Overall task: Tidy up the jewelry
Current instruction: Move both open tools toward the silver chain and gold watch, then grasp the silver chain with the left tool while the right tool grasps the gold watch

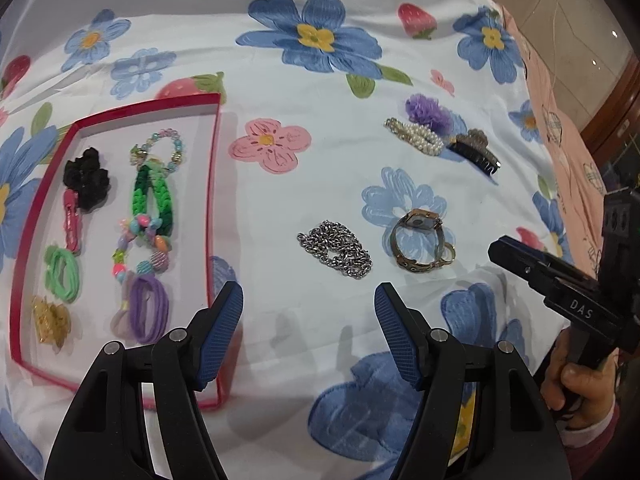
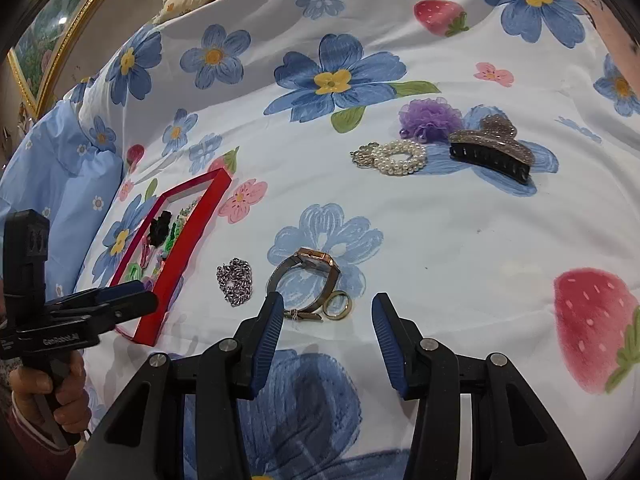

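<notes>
A red tray on the left holds hair ties, clips and bead bracelets; it also shows in the right wrist view. On the floral sheet lie a silver chain, a gold watch, a gold ring, a pearl bracelet, a purple scrunchie and a black claw clip. My left gripper is open and empty beside the tray. My right gripper is open and empty just short of the ring.
The floral bedsheet covers the whole surface. A blue pillow lies at the left in the right wrist view, a pink cloth at the right edge in the left wrist view.
</notes>
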A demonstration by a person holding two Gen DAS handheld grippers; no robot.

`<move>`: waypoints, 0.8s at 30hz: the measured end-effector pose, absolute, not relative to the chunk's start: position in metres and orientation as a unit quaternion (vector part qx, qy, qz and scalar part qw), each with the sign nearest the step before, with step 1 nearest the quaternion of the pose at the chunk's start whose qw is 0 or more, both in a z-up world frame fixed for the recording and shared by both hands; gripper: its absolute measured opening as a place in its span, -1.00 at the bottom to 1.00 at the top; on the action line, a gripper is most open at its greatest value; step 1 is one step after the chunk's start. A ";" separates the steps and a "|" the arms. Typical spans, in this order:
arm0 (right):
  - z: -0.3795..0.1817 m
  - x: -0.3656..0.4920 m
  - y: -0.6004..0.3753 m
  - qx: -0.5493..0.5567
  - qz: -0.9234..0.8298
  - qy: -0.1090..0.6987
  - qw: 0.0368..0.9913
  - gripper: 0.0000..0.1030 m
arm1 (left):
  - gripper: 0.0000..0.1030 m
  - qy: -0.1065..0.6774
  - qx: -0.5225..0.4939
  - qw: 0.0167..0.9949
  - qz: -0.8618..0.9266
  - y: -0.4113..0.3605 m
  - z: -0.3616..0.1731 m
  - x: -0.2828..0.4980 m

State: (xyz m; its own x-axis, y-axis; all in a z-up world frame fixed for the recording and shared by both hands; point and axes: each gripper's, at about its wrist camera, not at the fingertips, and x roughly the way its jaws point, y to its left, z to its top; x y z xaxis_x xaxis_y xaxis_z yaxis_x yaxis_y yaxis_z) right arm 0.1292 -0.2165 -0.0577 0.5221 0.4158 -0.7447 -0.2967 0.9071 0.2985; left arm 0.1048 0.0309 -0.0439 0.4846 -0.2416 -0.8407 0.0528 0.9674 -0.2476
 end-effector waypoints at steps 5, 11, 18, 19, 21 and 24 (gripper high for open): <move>-0.064 0.140 -0.210 0.057 0.208 0.452 0.865 -0.07 | 0.32 0.509 -0.081 0.852 -0.095 0.021 -0.052 0.120; -0.078 0.156 -0.202 0.054 0.212 0.468 0.856 -0.07 | 0.32 0.524 -0.059 0.844 -0.100 0.006 -0.069 0.141; -0.093 0.174 -0.193 0.050 0.221 0.484 0.845 -0.09 | 0.32 0.533 -0.039 0.839 -0.101 -0.006 -0.083 0.162; -0.095 0.176 -0.191 0.046 0.221 0.486 0.845 -0.10 | 0.32 0.536 -0.039 0.838 -0.099 -0.007 -0.086 0.164; -0.099 0.179 -0.188 0.040 0.222 0.489 0.843 -0.21 | 0.32 0.539 -0.037 0.836 -0.096 -0.009 -0.090 0.167; -0.103 0.183 -0.186 0.032 0.216 0.492 0.843 -0.63 | 0.32 0.535 -0.025 0.839 -0.096 -0.014 -0.092 0.169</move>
State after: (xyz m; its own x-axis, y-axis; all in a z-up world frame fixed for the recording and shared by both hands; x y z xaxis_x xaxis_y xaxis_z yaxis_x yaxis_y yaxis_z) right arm 0.1828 -0.1864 -0.1026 0.4230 0.3957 -0.8152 -0.3336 0.9044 0.2660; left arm 0.1687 -0.0135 -0.0921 0.4089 -0.1872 -0.8932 0.1344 0.9804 -0.1439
